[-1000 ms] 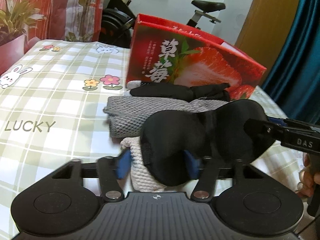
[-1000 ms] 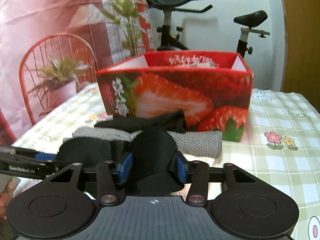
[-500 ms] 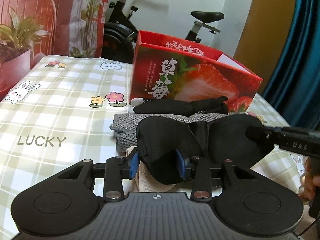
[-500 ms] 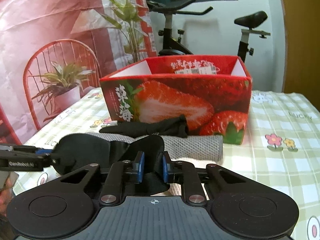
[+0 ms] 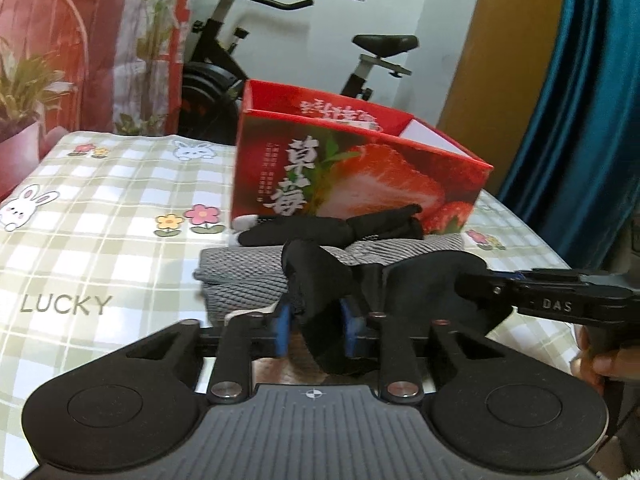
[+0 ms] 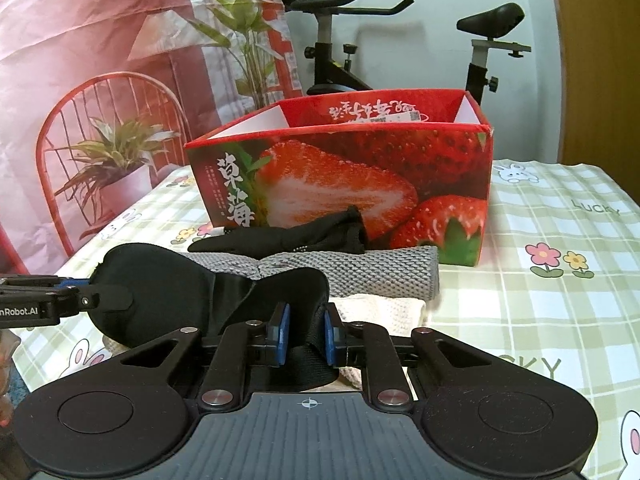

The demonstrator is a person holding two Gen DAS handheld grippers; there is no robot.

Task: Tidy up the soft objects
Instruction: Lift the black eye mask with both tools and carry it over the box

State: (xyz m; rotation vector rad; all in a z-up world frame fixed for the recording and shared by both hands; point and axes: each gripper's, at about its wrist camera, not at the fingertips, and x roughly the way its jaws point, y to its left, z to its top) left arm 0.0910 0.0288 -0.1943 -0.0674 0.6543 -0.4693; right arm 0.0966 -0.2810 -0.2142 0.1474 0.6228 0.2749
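I hold a black eye mask (image 5: 320,276) stretched between both tongs, one cup each, above the towels near the tabletop's front edge. My left tongs (image 5: 314,330) are closing, pads already pinching the left cup; my right tongs (image 6: 305,330) are clamped on the other. I judge the two-ended hold keeps the mask flat for the strawberry box (image 6: 360,172) behind. Grey towel (image 6: 376,272), white towel (image 6: 380,308) and black gloves (image 6: 288,236) wait below. The box's inside is mostly hidden; the strap is hard to trace.

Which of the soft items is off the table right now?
The black eye mask, pinched between both grippers; the black gloves, grey cloth and cream cloth lie stacked.
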